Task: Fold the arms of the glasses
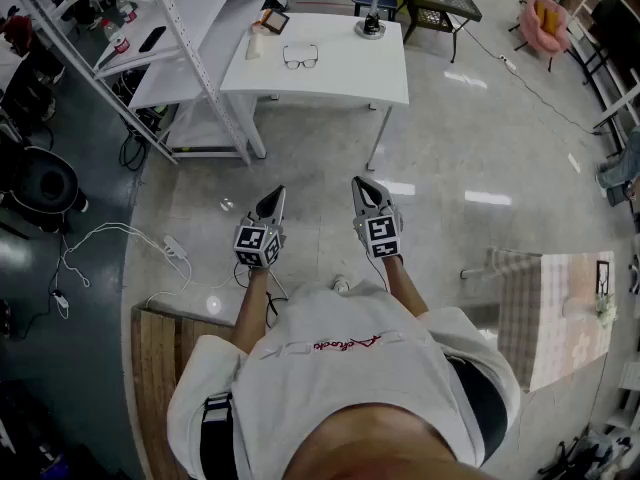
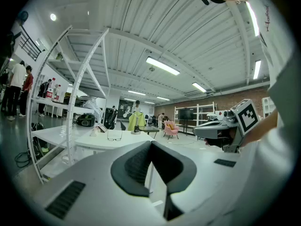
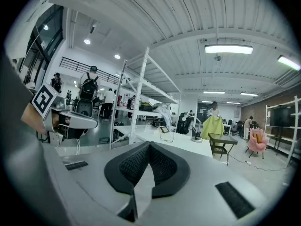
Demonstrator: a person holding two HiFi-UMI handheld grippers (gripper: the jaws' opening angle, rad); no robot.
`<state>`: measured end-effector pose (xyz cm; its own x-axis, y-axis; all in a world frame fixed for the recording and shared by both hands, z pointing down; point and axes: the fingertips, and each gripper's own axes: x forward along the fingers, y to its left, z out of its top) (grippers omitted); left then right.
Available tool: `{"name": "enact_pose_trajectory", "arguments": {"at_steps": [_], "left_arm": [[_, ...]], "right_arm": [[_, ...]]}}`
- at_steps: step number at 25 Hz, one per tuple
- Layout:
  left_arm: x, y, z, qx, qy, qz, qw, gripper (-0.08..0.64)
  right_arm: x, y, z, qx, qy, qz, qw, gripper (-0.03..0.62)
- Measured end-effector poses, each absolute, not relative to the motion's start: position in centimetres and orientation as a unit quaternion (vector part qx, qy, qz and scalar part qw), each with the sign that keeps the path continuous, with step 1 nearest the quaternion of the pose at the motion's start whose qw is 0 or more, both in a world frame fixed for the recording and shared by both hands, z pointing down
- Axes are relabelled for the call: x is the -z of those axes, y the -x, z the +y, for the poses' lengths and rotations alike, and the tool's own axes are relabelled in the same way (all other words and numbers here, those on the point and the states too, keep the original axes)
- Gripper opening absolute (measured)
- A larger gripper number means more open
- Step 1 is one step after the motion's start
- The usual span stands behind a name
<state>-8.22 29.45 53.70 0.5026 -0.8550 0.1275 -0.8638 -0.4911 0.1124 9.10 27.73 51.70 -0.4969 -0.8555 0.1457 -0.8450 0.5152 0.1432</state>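
**Two clenched tools held out, glasses lying on a distant worktop**

A person in a white shirt [image 1: 340,388] is standing on a glossy grey floor [image 1: 450,158], holding one tool in each hand. Both tools are pointing forward, almost level. The grey left tool with its black-and-white marker cube [image 1: 276,198] is keeping its jaws clenched, tips meeting, with nothing between them. The matching grey right tool [image 1: 358,184] is clenched and empty as well. The two are hovering side by side over bare floor, near each other but not touching.

The thin dark-framed clear-lens glasses [image 1: 300,57] are lying on the white rectangular worktop [image 1: 340,83], ahead of the person and well apart from both tools. They are too small to tell how their arms are sitting. A small black round-based stand [image 1: 371,26] is sitting at the worktop's far right corner, and a dark-framed tablet [image 1: 272,20] is leaning at its far left. A white metal shelving rack [image 1: 200,58] is standing just left of the worktop.
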Motion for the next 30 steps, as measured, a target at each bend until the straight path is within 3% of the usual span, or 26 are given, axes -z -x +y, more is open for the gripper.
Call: {"name": "enact_pose_trajectory", "arguments": {"at_steps": [30], "left_arm": [[-54.7, 2.5, 29.3, -0.052, -0.859, -0.501, 0.09, 0.025]], "right_arm": [[-53.1, -12.4, 27.2, 0.023, -0.45, -0.887, 0.103, 0.017]]}}
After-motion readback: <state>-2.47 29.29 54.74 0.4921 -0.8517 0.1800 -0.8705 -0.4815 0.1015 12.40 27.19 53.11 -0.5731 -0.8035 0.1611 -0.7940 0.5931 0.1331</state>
